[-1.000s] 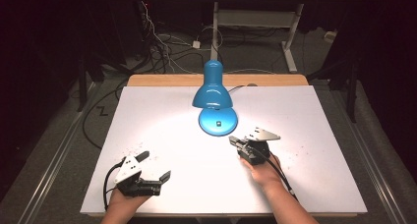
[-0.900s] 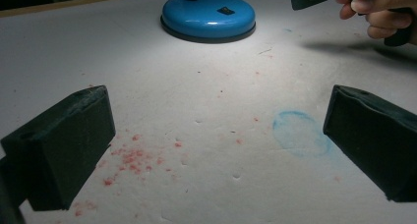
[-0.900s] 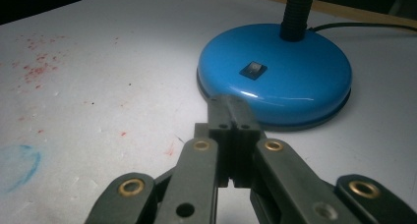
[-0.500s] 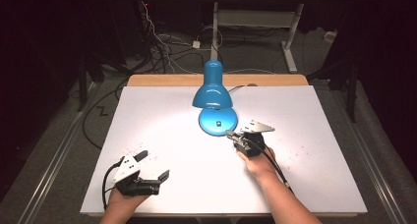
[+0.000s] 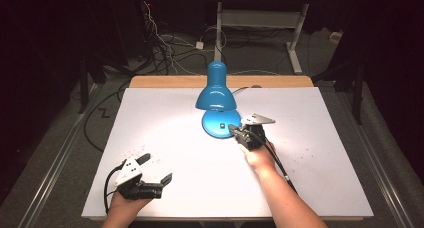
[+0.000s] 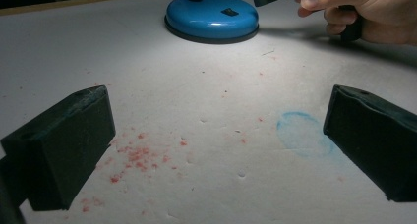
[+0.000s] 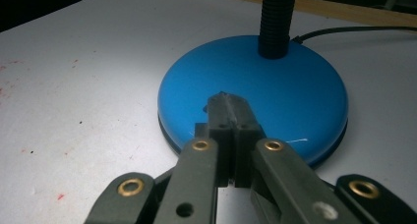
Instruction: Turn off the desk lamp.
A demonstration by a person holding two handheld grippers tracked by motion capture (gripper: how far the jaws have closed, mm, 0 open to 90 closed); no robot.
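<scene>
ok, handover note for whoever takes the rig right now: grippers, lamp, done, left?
Right gripper: jaws shut, empty, tips over the lamp base at the switch; whether they touch it, I cannot tell.
Left gripper: open, empty, low over the near left of the table.
Lamp: upright mid-table at the far side, lit.
Done: right gripper brought to the switch.
Left: probably press the switch, then back off.

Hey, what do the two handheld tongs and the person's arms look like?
Both tongs are black, each with two blocky dark jaws. The left tongs carry a white plate on top, the right tongs a grey three-cornered plate. In the right gripper view the linkage arms show brass rivets. A black cable trails from each. The forearms are bare, without sleeves.
</scene>
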